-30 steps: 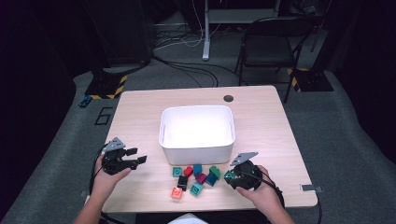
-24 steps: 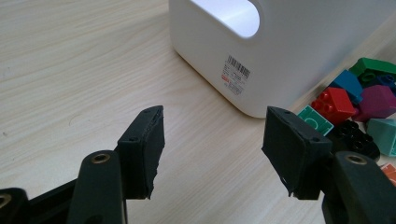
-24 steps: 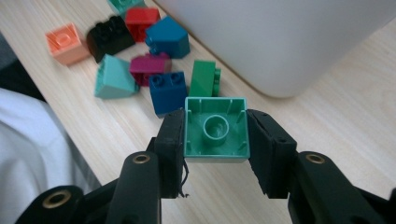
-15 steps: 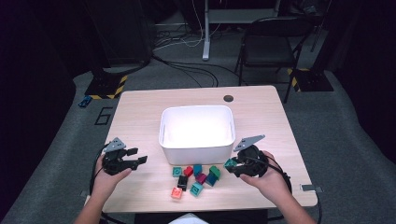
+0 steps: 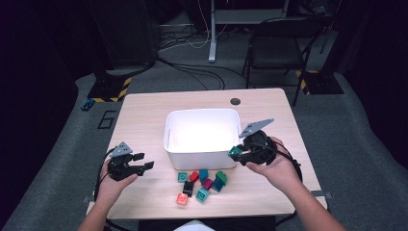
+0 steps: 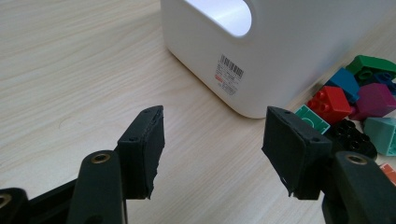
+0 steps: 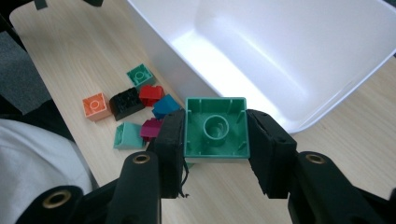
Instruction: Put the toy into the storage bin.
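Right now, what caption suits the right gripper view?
Hand-held gripper holding a green toy brick above the white bin.

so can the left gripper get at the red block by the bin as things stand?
Probably yes. The left gripper is open and empty, and bare table lies between it and the red block at the near edge of the pile beside the white bin.

The bin (image 5: 202,132) is sitting at the middle of the surface (image 5: 144,110). The loose blocks (image 5: 202,183) are lying just before it, near the person's edge. A chair (image 5: 279,43) is standing behind the surface.
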Action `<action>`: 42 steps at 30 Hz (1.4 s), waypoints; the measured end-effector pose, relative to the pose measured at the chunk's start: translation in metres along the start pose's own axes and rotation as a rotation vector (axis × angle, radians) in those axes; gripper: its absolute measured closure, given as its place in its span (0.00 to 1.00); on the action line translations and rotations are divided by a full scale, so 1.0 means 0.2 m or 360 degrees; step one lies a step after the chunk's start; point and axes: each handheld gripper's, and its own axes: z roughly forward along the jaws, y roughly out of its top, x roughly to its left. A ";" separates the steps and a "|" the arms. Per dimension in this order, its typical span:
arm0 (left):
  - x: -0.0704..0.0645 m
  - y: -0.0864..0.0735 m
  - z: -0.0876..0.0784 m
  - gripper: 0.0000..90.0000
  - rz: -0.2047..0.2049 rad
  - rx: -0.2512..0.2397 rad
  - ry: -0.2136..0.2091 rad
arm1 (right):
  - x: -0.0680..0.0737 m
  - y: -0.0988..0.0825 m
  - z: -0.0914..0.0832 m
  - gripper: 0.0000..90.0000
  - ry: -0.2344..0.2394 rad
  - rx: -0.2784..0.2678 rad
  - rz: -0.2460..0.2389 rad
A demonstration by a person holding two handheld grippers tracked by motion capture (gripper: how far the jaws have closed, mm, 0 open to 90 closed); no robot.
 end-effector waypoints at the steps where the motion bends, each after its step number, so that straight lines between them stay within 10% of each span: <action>1: 0.00 0.00 0.00 0.43 0.0000 0.0000 0.0000 | 0.00 0.00 0.00 0.65 0.0000 0.0000 0.0000; 13: 0.00 -0.01 0.01 0.43 0.0008 0.0011 -0.0006 | -0.04 0.18 0.09 0.65 -0.0035 0.0003 -0.0041; 42: 0.02 -0.02 0.01 0.43 -0.0018 0.0010 -0.0010 | -0.13 0.49 0.62 0.65 0.0056 0.0066 -0.0065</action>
